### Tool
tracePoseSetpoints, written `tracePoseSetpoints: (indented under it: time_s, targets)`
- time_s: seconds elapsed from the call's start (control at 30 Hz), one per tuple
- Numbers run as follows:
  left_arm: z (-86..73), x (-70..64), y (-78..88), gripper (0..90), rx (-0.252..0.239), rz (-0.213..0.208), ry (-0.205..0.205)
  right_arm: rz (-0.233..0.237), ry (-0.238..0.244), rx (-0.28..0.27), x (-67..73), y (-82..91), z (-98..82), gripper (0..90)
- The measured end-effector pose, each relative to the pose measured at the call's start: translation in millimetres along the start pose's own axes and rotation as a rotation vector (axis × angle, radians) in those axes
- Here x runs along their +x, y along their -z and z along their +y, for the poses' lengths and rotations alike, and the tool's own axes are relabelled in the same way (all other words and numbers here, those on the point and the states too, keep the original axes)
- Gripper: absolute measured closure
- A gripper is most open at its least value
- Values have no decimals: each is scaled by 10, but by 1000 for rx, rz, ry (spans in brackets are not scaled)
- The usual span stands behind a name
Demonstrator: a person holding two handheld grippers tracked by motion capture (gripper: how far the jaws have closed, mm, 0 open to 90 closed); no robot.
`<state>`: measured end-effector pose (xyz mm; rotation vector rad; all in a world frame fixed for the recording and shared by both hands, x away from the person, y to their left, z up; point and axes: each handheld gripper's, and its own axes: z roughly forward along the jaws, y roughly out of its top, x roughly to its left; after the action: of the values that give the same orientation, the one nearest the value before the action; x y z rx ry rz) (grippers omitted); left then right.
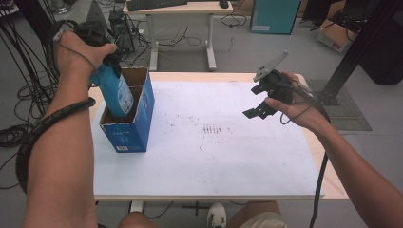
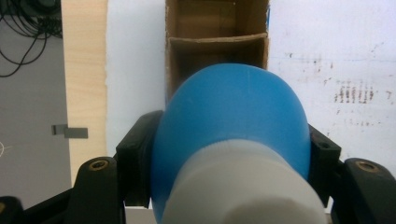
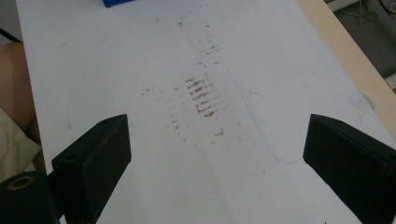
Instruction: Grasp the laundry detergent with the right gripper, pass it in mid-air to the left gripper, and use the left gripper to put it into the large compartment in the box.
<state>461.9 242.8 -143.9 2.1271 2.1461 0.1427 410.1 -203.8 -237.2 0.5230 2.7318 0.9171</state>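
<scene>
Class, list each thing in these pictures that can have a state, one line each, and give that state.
Blue bottle: tilted, lower end inside the box, gripped near its top.
Cardboard box: upright, top open, a divider inside.
Left gripper: shut on the bottle.
Right gripper: open, holding nothing, above the white sheet.
White sheet: flat on the table, smudged with brown marks.

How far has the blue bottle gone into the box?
Partly done: the left gripper is shut on the blue bottle, and its lower end already sits inside the open blue box. In hand: lowering it into a cardboard compartment. Left: set it down and let go. The right gripper hangs open and empty over the white table.
</scene>
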Motion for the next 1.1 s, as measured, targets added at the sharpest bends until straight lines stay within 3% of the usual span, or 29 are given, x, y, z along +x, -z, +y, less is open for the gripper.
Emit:
tracePoseSetpoints:
  time_s: [0.2,0.63,1.1]
  targets:
    - [-19,-30,-231,363,-5,-5,11,1,2,1,-6,-19,-8,76]
    - [-89,-38,-792,363,4,10,-15,2,-8,5,-9,-78,-54,76]
    - [-99,-42,-1044,362,-9,17,-28,0,-24,17,-9,-136,-93,77]
